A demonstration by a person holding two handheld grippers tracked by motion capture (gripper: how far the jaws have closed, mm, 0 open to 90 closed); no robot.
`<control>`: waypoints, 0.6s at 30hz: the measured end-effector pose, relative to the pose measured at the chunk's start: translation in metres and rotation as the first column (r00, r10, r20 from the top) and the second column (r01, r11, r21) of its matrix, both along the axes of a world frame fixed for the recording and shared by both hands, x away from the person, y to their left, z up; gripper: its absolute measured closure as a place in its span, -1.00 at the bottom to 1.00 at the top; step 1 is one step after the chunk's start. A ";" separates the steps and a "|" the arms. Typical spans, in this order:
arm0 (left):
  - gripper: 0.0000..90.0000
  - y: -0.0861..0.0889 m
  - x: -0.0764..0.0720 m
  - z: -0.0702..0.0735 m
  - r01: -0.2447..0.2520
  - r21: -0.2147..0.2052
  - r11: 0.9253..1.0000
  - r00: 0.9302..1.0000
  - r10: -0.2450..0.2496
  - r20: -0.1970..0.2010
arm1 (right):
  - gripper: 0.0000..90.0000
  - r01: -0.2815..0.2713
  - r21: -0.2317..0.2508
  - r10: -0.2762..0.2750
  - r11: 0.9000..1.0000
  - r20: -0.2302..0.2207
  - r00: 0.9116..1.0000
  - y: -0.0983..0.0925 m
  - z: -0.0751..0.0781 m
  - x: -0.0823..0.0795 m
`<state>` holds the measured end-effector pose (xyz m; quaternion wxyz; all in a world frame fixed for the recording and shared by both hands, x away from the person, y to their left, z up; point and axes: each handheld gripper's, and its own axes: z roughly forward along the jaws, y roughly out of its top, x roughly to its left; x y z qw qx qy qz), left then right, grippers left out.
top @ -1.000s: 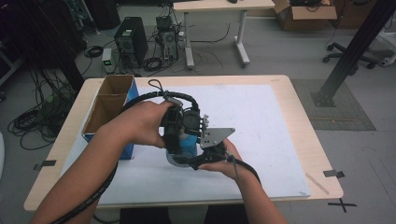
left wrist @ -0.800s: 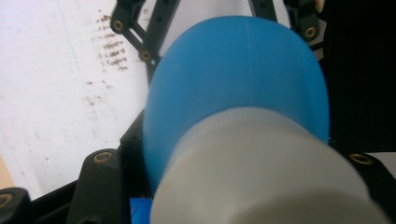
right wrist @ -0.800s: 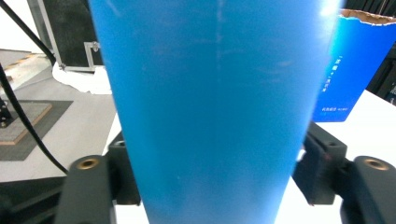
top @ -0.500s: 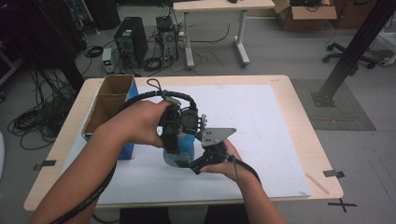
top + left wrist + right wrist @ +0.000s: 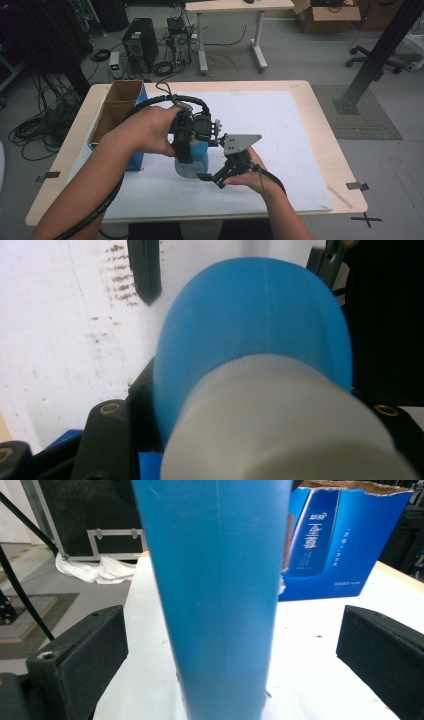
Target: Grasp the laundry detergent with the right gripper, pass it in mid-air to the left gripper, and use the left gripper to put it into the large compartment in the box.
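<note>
The left gripper (image 5: 190,150) clenched the blue bottle (image 5: 196,152) just below its white cap (image 5: 280,425), suspending it above the white mat (image 5: 280,120) at centre, while the right gripper (image 5: 212,177), at 5 o'clock of the bottle, had just been opening, its jaws released and flanking the body.

The tall blue plastic bottle (image 5: 220,595) I hold looks smooth and semi-matt, with a faint moulding seam down its side, and its white plastic cap (image 5: 285,425) looks matt, ribbed at the edge. My right black plastic gripper (image 5: 212,178) has dull, slightly grainy jaw blocks with brass-coloured inserts, and carries a flat grey matt plate on top. My left black plastic gripper (image 5: 189,150) is equally matt, trailing a ribbed cable sheath. The white paper sheet (image 5: 280,125) over the pale wooden table (image 5: 327,120) looks matt and scuffed with dark smudges. At far left, the blue cardboard box (image 5: 345,545) is glossy-printed outside, raw brown at its torn rim.
</note>
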<state>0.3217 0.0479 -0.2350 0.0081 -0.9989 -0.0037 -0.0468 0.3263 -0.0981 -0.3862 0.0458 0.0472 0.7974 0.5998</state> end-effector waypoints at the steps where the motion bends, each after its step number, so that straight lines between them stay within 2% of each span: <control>1: -0.14 0.000 0.001 0.000 -0.020 0.001 1.000 1.000 0.020 -0.010 | -1.00 0.000 -0.010 0.001 1.000 0.006 1.000 -0.004 0.002 0.000; 5: -0.14 0.002 0.003 0.003 -0.054 0.002 0.999 0.998 0.054 -0.027 | -1.00 -0.009 -0.038 0.010 0.999 0.019 1.000 -0.016 0.007 0.001; 8: -0.14 0.003 0.003 0.005 -0.081 0.000 0.997 0.996 0.081 -0.031 | -1.00 0.009 -0.065 -0.007 0.998 0.029 1.000 -0.027 0.011 0.003; 10: -0.14 0.005 0.005 0.009 -0.124 0.003 0.992 0.992 0.124 -0.040 | -1.00 0.022 -0.081 -0.019 0.997 0.033 0.999 -0.035 0.014 0.003; 12: -0.14 0.006 0.007 0.010 -0.132 0.003 0.991 0.990 0.132 -0.040 | -1.00 0.034 -0.097 -0.030 0.995 0.039 0.999 -0.042 0.017 0.004; 13: -0.14 0.008 0.009 0.013 -0.165 0.008 0.986 0.985 0.165 -0.048 | -1.00 0.041 -0.105 -0.037 0.994 0.040 0.999 -0.045 0.019 0.005; 17: -0.14 0.010 0.012 0.015 -0.196 0.025 0.980 0.979 0.197 -0.045 | -0.99 0.069 -0.113 -0.064 0.991 0.047 0.997 -0.059 0.027 0.006; 18: -0.14 0.011 0.012 0.015 -0.192 0.035 0.981 0.980 0.194 -0.043 | -0.99 0.075 -0.112 -0.070 0.991 0.047 0.996 -0.062 0.029 0.006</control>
